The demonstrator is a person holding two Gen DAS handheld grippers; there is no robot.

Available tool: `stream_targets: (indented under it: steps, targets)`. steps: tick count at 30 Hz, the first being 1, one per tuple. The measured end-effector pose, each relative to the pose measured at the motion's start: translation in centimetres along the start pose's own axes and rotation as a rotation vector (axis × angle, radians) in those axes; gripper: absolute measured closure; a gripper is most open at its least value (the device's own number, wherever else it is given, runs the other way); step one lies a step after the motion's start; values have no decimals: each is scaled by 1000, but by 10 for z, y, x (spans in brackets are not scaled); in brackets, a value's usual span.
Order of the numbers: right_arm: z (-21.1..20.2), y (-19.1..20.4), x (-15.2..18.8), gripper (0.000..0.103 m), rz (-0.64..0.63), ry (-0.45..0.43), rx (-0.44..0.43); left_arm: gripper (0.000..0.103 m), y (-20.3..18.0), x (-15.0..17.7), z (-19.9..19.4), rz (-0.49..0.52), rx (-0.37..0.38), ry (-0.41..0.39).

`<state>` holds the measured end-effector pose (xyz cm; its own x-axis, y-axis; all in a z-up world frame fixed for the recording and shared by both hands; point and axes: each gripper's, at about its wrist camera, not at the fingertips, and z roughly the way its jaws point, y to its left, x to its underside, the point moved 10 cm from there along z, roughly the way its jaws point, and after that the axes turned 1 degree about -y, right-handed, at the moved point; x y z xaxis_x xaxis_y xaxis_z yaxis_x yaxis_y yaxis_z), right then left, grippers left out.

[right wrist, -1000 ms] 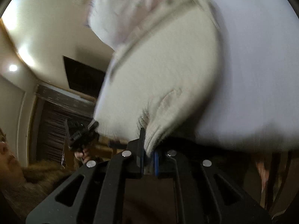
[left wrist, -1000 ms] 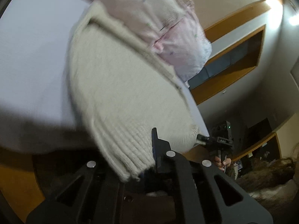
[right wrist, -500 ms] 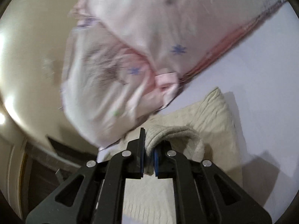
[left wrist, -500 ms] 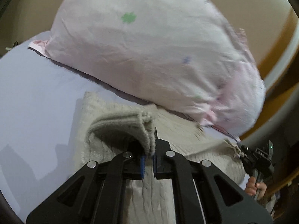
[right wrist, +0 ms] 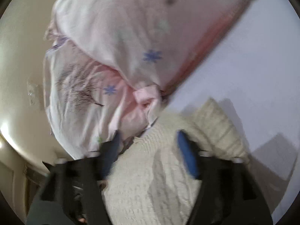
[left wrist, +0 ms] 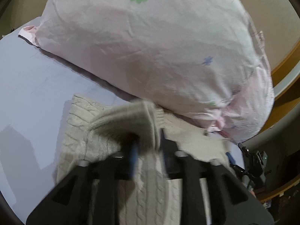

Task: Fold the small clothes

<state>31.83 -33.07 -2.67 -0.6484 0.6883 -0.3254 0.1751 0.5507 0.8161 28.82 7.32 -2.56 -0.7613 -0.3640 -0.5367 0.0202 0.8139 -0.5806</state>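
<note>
Both grippers, left gripper (left wrist: 148,150) and right gripper (right wrist: 150,150), have spread wide, releasing the cream cable-knit sweater (right wrist: 159,183).

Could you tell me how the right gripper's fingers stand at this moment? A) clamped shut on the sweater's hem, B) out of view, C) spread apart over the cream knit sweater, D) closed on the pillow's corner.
C: in the right wrist view the right gripper has its blue-padded fingers spread wide over the cream knit sweater, with the pink pillow beyond them.
</note>
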Motion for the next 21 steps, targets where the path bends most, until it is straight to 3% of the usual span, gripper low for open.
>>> stream_targets:
  steps: [1,2,5,8,11,15,17,21]
  targets:
    - [-5,5,-1,10,-41,-22,17,27,1,-2,-10,4,-14,-31]
    - [-8,7,-2,5,-65,-37,33,22,3,-5,-28,21,-31,-86]
    - [-23,9,-4,3,-134,-97,63,22,14,-3,-62,28,-34,-138]
    - [-27,8,-7,3,-121,-103,42,22,36,15,-67,-2,-61,-72]
    - [-29,4,-6,2,-110,-78,16,28,52,34,-56,-24,-85,-2]
    - [-25,12,-2,2,-120,-66,7,36,60,43,-49,-55,-69,18]
    - [-28,13,-2,2,-119,-67,-7,44,63,45,-47,-69,-72,18]
    - [-31,15,-2,2,-97,-56,-48,71,76,49,-50,-176,-39,-4]
